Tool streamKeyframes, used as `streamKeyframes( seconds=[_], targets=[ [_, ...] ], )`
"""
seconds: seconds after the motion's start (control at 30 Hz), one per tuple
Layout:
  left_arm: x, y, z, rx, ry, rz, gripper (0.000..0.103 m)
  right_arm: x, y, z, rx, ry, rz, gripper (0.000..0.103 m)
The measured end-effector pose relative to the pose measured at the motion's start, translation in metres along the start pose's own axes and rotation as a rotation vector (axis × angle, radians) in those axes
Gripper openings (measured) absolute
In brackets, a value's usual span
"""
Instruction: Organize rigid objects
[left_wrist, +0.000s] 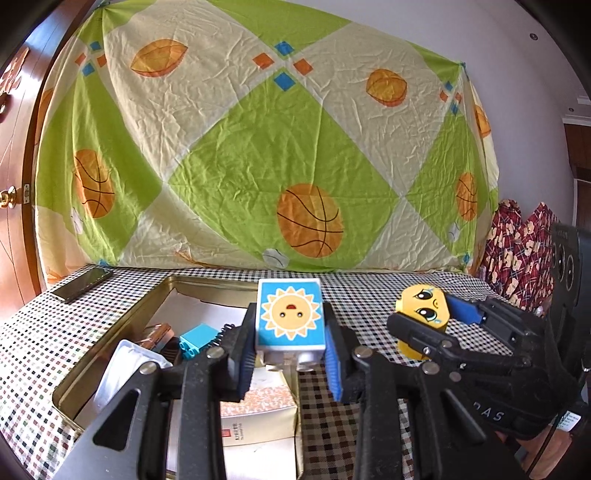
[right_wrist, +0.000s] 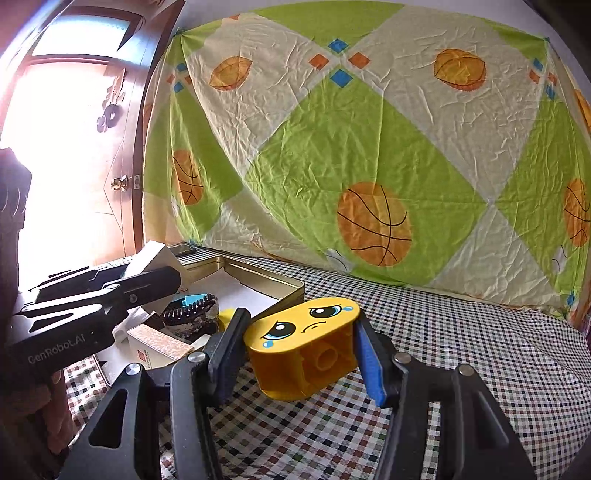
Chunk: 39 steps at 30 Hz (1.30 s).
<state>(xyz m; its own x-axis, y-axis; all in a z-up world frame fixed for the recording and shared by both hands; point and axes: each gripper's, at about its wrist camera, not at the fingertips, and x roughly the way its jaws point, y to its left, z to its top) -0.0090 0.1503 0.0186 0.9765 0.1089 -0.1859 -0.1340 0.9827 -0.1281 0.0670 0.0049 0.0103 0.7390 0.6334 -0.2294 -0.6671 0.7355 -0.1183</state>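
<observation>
While the left wrist camera looks along its 2 black fingers, the left gripper (left_wrist: 290, 347) is clamped on a white toy block with a blue face printed with a smiling sun (left_wrist: 290, 318), its blue pads pressing both sides of the block and holding it up over the right edge of an open gold-coloured metal tin (left_wrist: 122, 334). Inside that tin lie a small teal studded brick (left_wrist: 197, 340), a white plastic tray (left_wrist: 127, 363) and a cream cardboard box with an orange pattern (left_wrist: 258, 408). Right of it, the right gripper (left_wrist: 430, 317) grips a yellow oval toy block with a crying cartoon face (left_wrist: 424, 310) above the black-and-white checked tablecloth (left_wrist: 351, 291). A dark phone (left_wrist: 83, 284) lies at the cloth's far left corner, and a green and cream sheet with basketball prints (left_wrist: 258, 147) hangs behind. From the right wrist camera, the right gripper (right_wrist: 301, 349) clasps the yellow crying-face block (right_wrist: 303, 332) between 1 black finger and 1 blue pad, its hollow underside turned toward the lens, raised just off the checked cloth (right_wrist: 461, 332) beside the near corner of the gold tin (right_wrist: 280, 286). At the left, the left gripper's black body (right_wrist: 74, 321) reaches over the tin; whether it is clenched cannot be told from this view. A wooden door with a brass knob (right_wrist: 120, 182) stands at far left.
</observation>
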Motion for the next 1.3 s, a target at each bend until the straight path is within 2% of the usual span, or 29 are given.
streamKeyframes(
  seconds=[0.33,0.6,1.1,1.3],
  targets=[
    [-0.012,0.026,0.011,0.002,-0.019,0.05,0.031,0.008,0.023,0.014,-0.013,0.0,0.063,0.057],
    [-0.015,0.066,0.02,-0.043,-0.013,0.133,0.031,0.022,0.035,0.033,0.003,-0.004,0.123,0.057],
    [0.008,0.085,0.017,0.013,0.091,0.201,0.031,0.059,0.055,0.059,0.041,0.046,0.2,0.057],
    [0.015,0.092,0.016,0.023,0.124,0.209,0.031,0.075,0.067,0.063,0.023,0.077,0.197,0.057]
  ],
)
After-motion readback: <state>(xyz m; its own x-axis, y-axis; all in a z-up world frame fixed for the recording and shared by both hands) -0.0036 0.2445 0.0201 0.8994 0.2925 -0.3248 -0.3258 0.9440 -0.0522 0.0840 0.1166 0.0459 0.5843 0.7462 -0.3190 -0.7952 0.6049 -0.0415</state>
